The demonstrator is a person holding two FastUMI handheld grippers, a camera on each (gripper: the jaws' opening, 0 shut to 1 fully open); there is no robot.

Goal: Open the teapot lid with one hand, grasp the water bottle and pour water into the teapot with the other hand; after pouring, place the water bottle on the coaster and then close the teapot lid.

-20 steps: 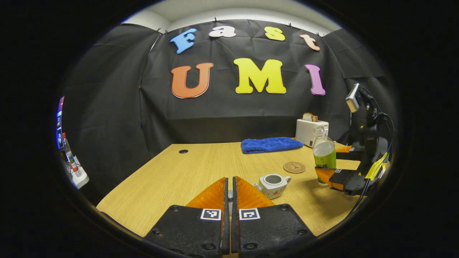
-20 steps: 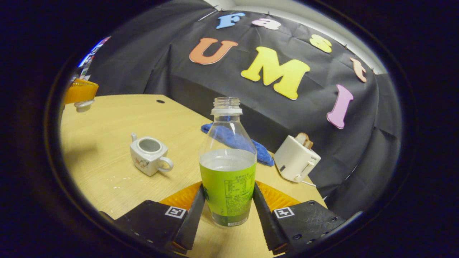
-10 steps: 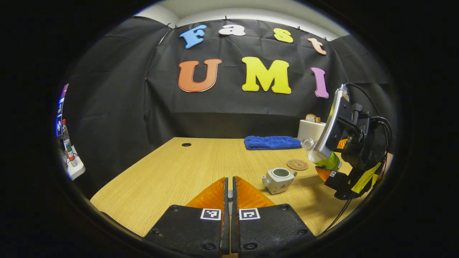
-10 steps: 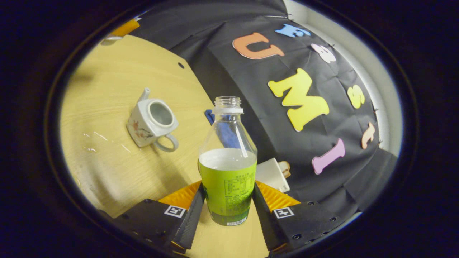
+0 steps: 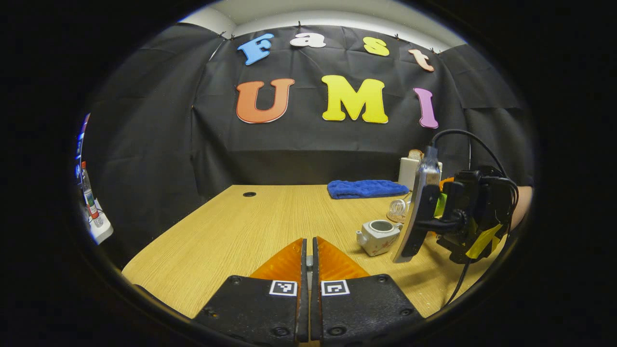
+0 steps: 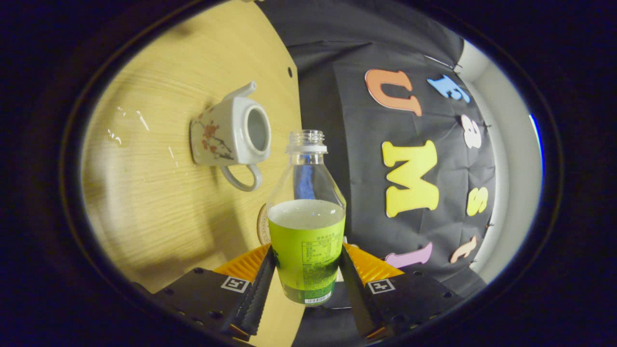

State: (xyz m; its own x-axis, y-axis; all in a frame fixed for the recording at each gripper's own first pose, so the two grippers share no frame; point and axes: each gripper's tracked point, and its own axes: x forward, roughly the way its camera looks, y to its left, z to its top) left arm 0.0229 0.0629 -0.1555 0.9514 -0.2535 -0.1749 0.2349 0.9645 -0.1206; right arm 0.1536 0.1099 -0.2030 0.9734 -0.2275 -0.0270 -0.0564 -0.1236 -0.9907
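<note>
Bottle (image 6: 306,226) tipped further toward lidless teapot (image 6: 231,136) | half full | right gripper (image 6: 305,289) clamps it | left gripper (image 5: 308,270) closed

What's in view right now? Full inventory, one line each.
White ceramic teapot: 1, lid off, on table.
Clear plastic water bottle with green label: 1, uncapped, tipped toward teapot.
Round brown coaster: 1, behind bottle.
Blue folded towel: 1, table's far side.
White toaster: 1, far right, bread in slot.
Light wooden table: 1.
Left gripper: fingers together.
Right gripper: clamps bottle.
</note>
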